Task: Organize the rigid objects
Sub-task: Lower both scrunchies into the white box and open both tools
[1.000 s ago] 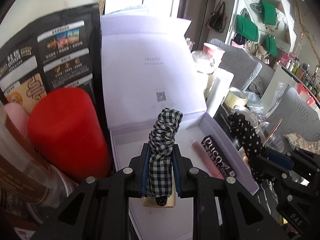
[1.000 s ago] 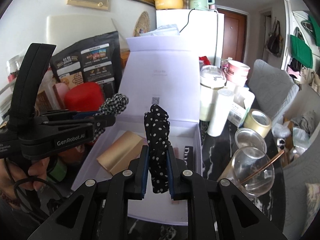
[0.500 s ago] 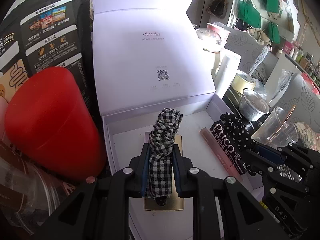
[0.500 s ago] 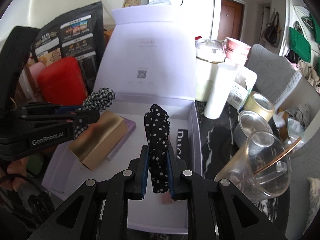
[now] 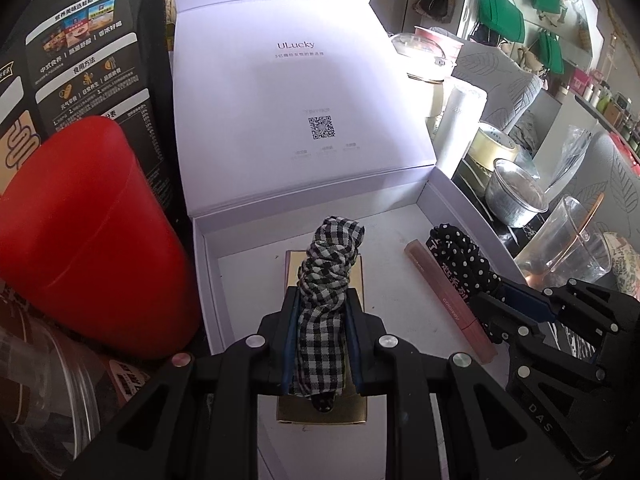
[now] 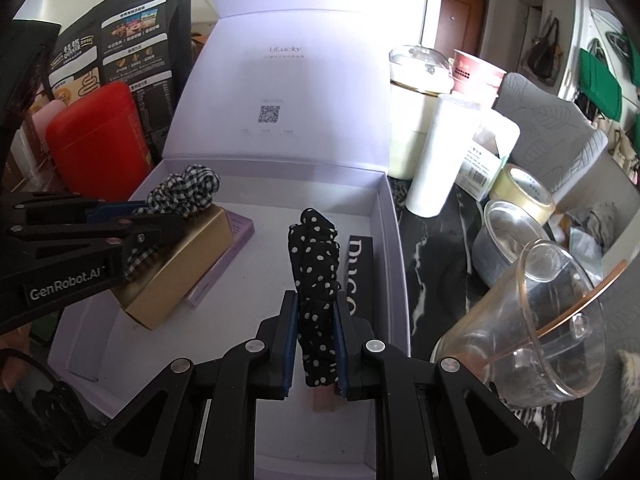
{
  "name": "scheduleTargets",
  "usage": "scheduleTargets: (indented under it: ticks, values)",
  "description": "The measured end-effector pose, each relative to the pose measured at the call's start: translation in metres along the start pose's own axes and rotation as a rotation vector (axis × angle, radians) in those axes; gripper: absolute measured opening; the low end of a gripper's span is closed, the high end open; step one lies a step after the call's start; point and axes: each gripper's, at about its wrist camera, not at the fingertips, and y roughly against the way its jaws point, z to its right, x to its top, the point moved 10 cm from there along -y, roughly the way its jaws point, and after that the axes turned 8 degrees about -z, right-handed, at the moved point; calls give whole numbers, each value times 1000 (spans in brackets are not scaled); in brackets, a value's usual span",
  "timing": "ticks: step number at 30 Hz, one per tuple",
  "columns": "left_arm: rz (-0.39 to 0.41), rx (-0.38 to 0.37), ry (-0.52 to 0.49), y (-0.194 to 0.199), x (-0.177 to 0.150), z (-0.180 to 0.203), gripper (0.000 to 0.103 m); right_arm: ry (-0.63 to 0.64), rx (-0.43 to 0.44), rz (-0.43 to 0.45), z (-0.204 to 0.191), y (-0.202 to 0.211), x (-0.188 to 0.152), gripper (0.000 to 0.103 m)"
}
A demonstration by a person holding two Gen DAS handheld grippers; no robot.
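Box [image 6: 394, 240] at frame middle already holds some things (gold, pink, black). Left tool [image 5: 320, 312] pinches a checked scrunchie [image 5: 328, 264]; right tool [image 6: 316, 320] pinches a dotted one [image 6: 314, 256], neither dropped yet.

Inside the white box [image 6: 394, 240], bare floor lies between the gold box [image 6: 180, 268] near the left wall and the black carton [image 6: 360, 276] along the right wall. The raised lid [image 6: 288, 92] blocks the far edge; a red canister [image 5: 88, 248] crowds the left wall, a glass cup [image 6: 536, 328] the right.
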Motion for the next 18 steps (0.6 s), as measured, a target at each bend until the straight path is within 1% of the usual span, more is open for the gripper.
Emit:
scheduleTargets:
  ticks: [8, 14, 18]
  values:
    - [-7, 38, -15, -1, -1, 2, 21, -10, -29, -43, 8, -16, -5, 17]
    - [-19, 61, -16, 0, -2, 2, 21, -21, -37, -50, 11, -20, -6, 17]
    - [-21, 104, -31, 1, -2, 1, 21, -14, -50, -58, 10, -21, -8, 23]
